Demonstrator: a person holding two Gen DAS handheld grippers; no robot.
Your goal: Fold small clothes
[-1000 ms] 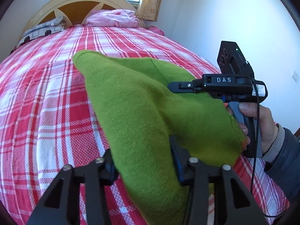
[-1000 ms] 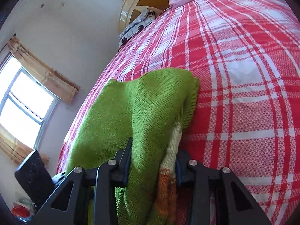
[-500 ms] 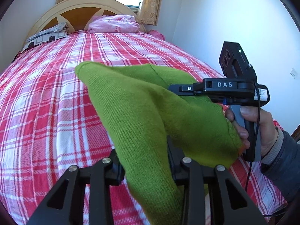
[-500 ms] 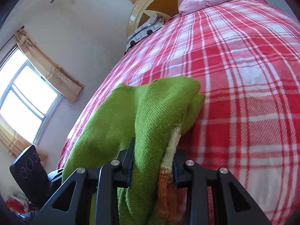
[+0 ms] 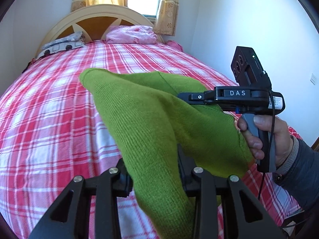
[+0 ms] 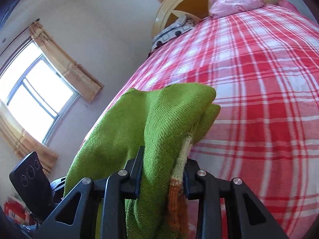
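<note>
A small green knitted garment (image 5: 143, 117) with a cream and orange striped edge (image 6: 177, 181) hangs in the air above the bed. My left gripper (image 5: 153, 169) is shut on one part of it. My right gripper (image 6: 162, 171) is shut on another part, and it also shows in the left wrist view (image 5: 199, 97) at the right, held by a hand. The far fold of the garment (image 6: 191, 99) droops toward the red plaid bedspread (image 5: 49, 109). The fingertips of both grippers are covered by cloth.
The bed has a wooden headboard (image 5: 95, 22) with a pink pillow (image 5: 131, 37) and a grey patterned pillow (image 5: 61, 45) at its far end. A white wall (image 5: 249, 20) runs along the right side. A curtained window (image 6: 33, 97) is on the left.
Both grippers have risen with the garment, lifting it higher off the bedspread. Both stay shut on it.
</note>
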